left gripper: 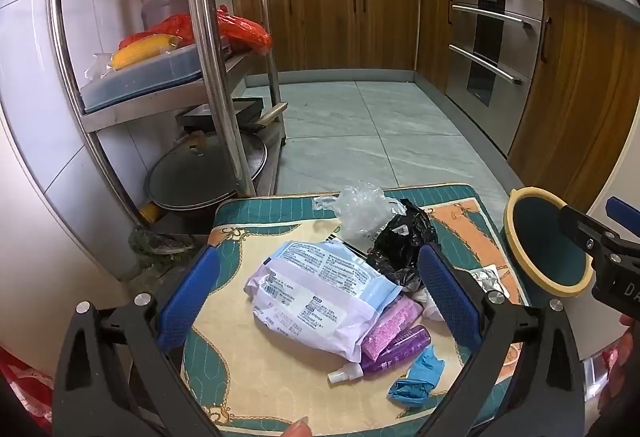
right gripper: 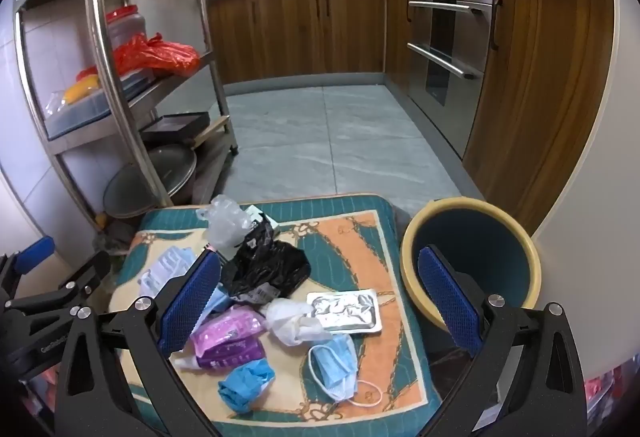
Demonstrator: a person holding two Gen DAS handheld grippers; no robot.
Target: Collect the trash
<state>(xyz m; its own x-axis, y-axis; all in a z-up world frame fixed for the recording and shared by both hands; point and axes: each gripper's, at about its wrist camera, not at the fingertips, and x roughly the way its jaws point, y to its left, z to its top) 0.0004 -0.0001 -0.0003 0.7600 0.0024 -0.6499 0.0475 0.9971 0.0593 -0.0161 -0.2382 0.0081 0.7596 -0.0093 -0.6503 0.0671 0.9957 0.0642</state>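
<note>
1. Blue-padded left gripper (left gripper: 320, 295) hovering over the white packet (left gripper: 320, 295), jaws spread wide, gripping nothing.
2. Right gripper (right gripper: 320, 303) likewise gaping (nothing between its pads), hanging above the litter.
3. Lying on the patterned cushion (right gripper: 360, 237): black bag (right gripper: 266, 269), blue mask (right gripper: 334, 365), foil pack (right gripper: 346, 311).
4. Standing just right of the cushion: yellow-rimmed bin (right gripper: 472, 249).

A square cushioned mat (right gripper: 372, 229) in teal, orange and cream carries a scatter of trash: a white-and-blue printed plastic package (left gripper: 320, 293), a crumpled black plastic bag (right gripper: 268, 265), a clear crumpled bag (right gripper: 226, 221), a silver foil pouch (right gripper: 346, 311), a blue face mask (right gripper: 334, 365), a purple spray bottle (left gripper: 396, 351), and a crumpled blue glove (right gripper: 246, 383).
</note>
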